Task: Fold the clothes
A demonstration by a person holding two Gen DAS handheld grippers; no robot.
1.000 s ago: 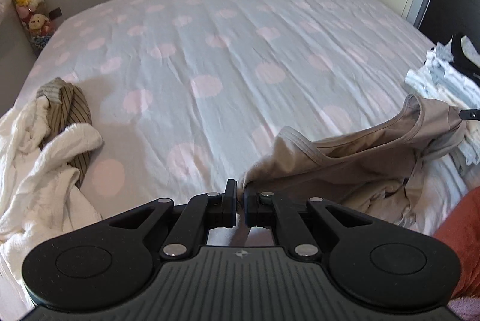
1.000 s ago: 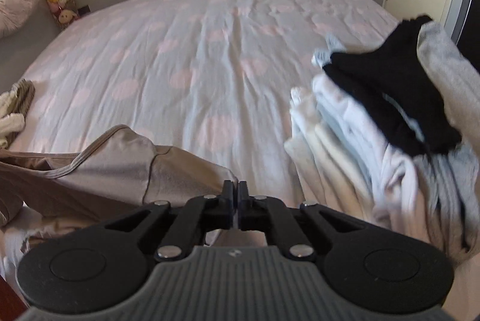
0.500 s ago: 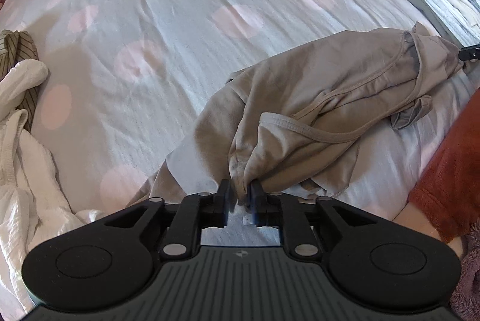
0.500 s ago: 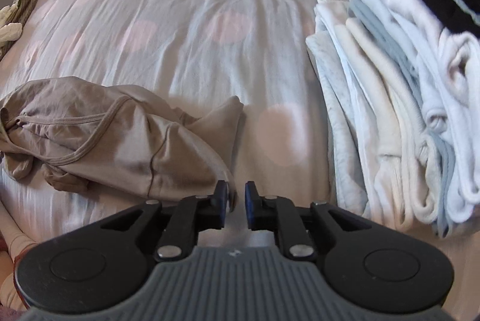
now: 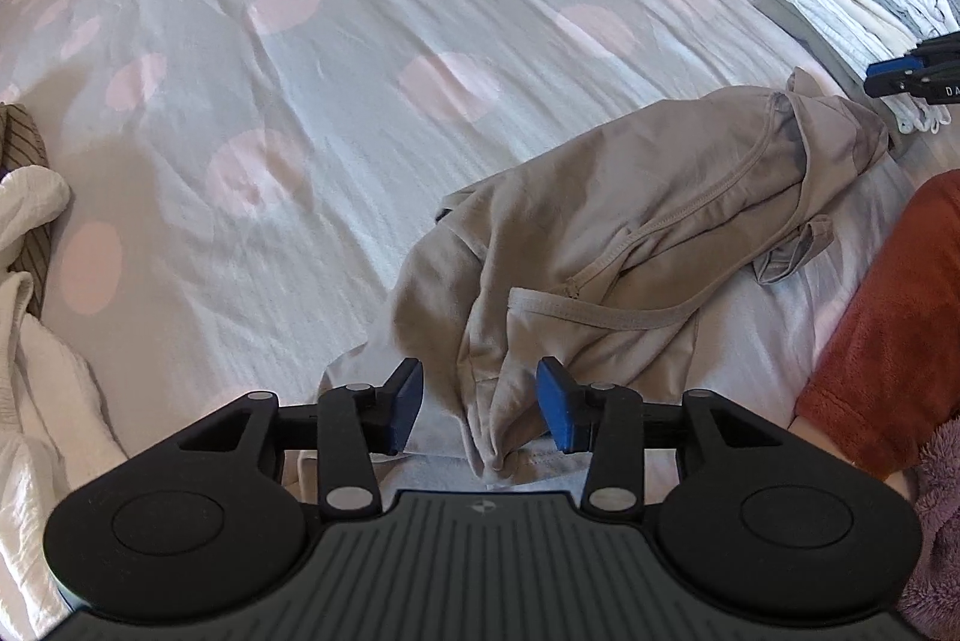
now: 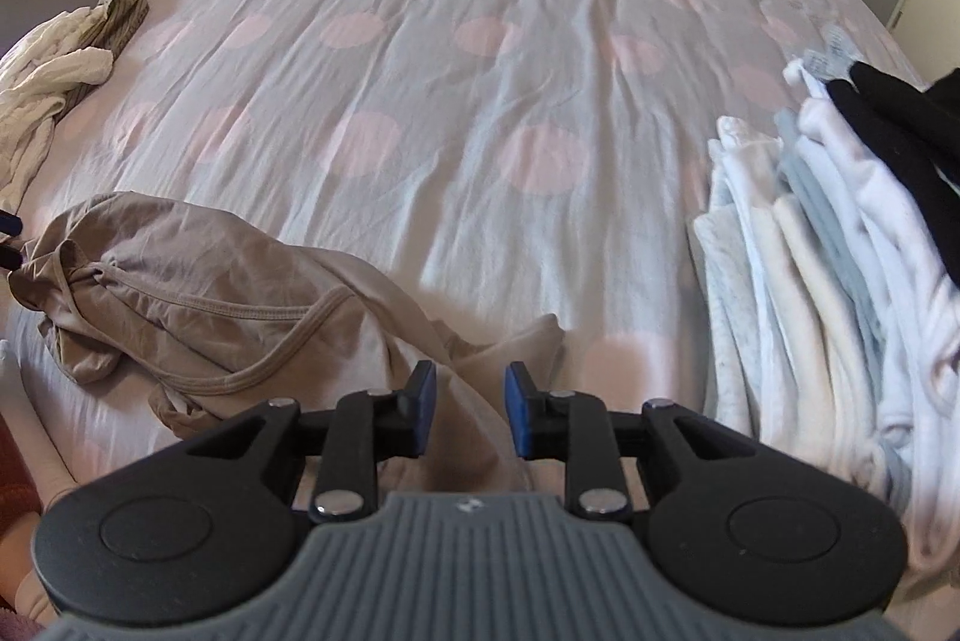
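Observation:
A crumpled beige garment point(image 5: 648, 233) lies on the spotted bed sheet point(image 5: 336, 59) near the front edge. My left gripper point(image 5: 480, 404) is just over its near end, jaws opening; a fold of the cloth lies loose between the blue pads point(image 5: 555, 407), which do not press it. In the right wrist view the same beige garment point(image 6: 198, 293) spreads to the left. My right gripper point(image 6: 465, 410) hovers over its right corner, jaws opening, with cloth under the gap and nothing pinched. The right gripper point(image 5: 912, 71) also shows at the far right edge of the left wrist view.
A stack of folded pale clothes topped by a black piece point(image 6: 840, 245) stands at the right. A heap of white and striped garments point(image 5: 30, 281) lies at the left. A rust-red fleece point(image 5: 888, 341) hangs by the bed's front right.
Both grippers let go of the beige garment and opened. It dropped from hanging between them to lying crumpled on the sheet. Both cameras tipped down toward the bed.

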